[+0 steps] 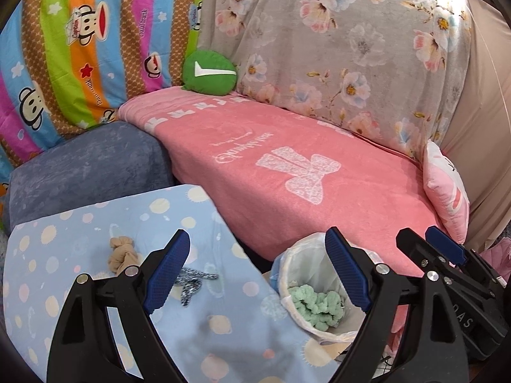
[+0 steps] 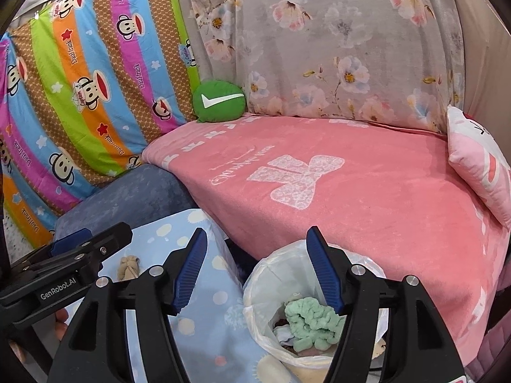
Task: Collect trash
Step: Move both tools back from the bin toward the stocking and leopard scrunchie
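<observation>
A small bin lined with a white plastic bag (image 1: pixel 298 263) (image 2: pixel 271 274) stands between the blue dotted table (image 1: pixel 95 239) (image 2: pixel 204 325) and the pink bed. A mint-green fluffy yarn wad (image 1: pixel 314 306) (image 2: pixel 311 322) lies inside it with other scraps. A beige knotted stocking (image 1: pixel 121 255) (image 2: pixel 127 266) and a blue-white speckled cord (image 1: pixel 191 282) lie on the table. My left gripper (image 1: pixel 258 271) is open and empty above the table's right edge. My right gripper (image 2: pixel 258 271) is open and empty above the bin. The right gripper also shows in the left wrist view (image 1: pixel 447 255).
A pink blanket (image 1: pixel 303 166) (image 2: pixel 367 185) covers the bed behind the bin. A green round cushion (image 1: pixel 209 73) (image 2: pixel 220 100), a floral sheet (image 1: pixel 335 32), a striped monkey-print sheet (image 1: pixel 80 48), a pink pillow (image 1: pixel 447 188) (image 2: pixel 479 162) and a grey-blue cushion (image 1: pixel 86 166) surround it.
</observation>
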A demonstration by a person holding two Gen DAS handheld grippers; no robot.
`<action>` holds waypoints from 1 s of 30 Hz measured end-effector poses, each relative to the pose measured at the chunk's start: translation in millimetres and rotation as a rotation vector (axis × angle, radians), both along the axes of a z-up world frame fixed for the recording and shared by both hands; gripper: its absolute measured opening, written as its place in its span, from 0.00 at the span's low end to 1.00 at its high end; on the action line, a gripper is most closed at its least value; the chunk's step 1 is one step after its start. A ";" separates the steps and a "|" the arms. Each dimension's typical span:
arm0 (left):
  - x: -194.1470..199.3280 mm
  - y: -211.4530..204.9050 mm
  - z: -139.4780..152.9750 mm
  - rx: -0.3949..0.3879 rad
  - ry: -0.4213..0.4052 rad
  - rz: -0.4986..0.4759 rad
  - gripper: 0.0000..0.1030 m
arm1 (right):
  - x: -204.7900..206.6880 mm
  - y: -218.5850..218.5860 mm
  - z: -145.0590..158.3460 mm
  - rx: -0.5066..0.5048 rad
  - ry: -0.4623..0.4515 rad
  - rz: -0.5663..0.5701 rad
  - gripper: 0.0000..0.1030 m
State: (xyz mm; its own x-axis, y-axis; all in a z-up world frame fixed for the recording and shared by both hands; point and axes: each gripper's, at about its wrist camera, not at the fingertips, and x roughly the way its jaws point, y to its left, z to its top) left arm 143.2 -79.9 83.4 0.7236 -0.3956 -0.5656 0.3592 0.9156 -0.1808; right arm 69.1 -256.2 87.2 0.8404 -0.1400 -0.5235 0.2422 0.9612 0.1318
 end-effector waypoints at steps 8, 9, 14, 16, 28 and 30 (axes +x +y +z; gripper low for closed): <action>14.8 45.5 -24.6 0.011 0.047 0.076 0.80 | 20.3 37.3 -16.6 -0.003 0.042 0.061 0.61; 16.9 51.1 -27.2 0.015 0.050 0.087 0.80 | 22.8 42.3 -18.5 -0.006 0.047 0.069 0.61; 25.7 83.0 -41.4 0.023 0.075 0.140 0.80 | 38.1 69.3 -30.3 -0.008 0.076 0.113 0.61; 30.7 95.9 -48.1 0.030 0.088 0.163 0.80 | 45.1 80.1 -36.6 -0.004 0.089 0.134 0.61; 64.4 154.2 -96.4 0.101 0.161 0.247 0.88 | 90.6 136.7 -96.0 0.015 0.206 0.212 0.61; 72.0 161.6 -106.2 0.112 0.180 0.255 0.90 | 99.8 144.8 -109.2 0.017 0.230 0.221 0.61</action>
